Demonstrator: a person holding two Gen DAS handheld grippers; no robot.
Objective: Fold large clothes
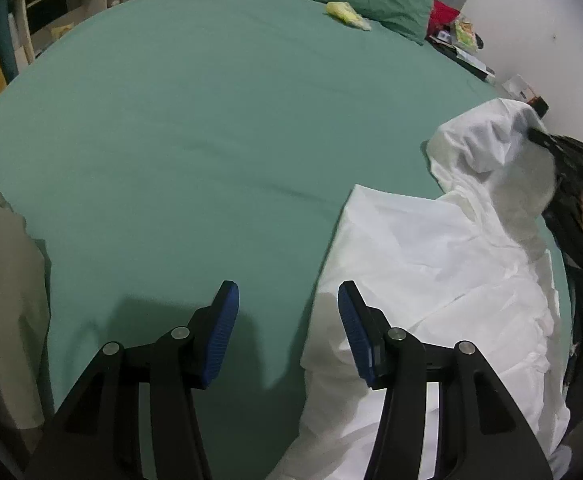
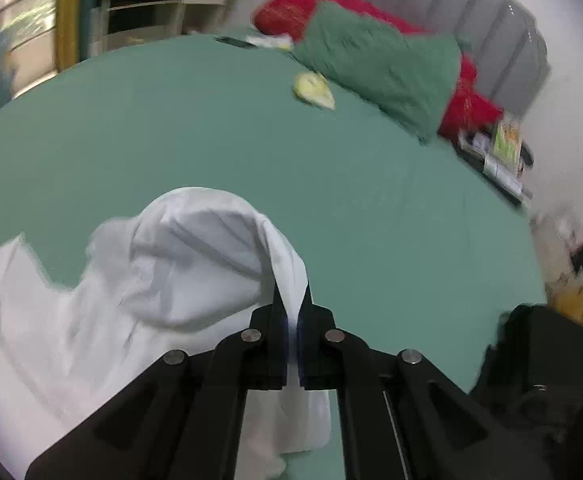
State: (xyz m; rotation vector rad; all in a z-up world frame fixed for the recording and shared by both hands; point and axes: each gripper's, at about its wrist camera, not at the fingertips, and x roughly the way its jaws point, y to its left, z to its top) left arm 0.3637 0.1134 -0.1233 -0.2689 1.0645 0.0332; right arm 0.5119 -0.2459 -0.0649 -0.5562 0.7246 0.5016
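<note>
White garment point(image 1: 431, 280): spread on the near right part of the green bed sheet point(image 1: 211, 120); one portion is lifted at the right edge of the left wrist view.

Left claw point(image 1: 287, 328): blue-padded fingers point(image 1: 221, 340) are held wide apart above the sheet. The garment's left edge is seen under and beside the right finger; nothing is gripped.

Right claw point(image 2: 292, 320): jaws are closed together on a fold of the white garment point(image 2: 179, 268), which is raised off the bed and draped to the left and near side of the claw.

Green pillow point(image 2: 383, 68): placed at the far right of the bed, against a red cushion point(image 2: 303, 8).

Yellow item point(image 2: 313, 90): laid on the sheet just beside the pillow; its kind cannot be told.

Beige cloth point(image 1: 7, 300): seen at the near left edge.
</note>
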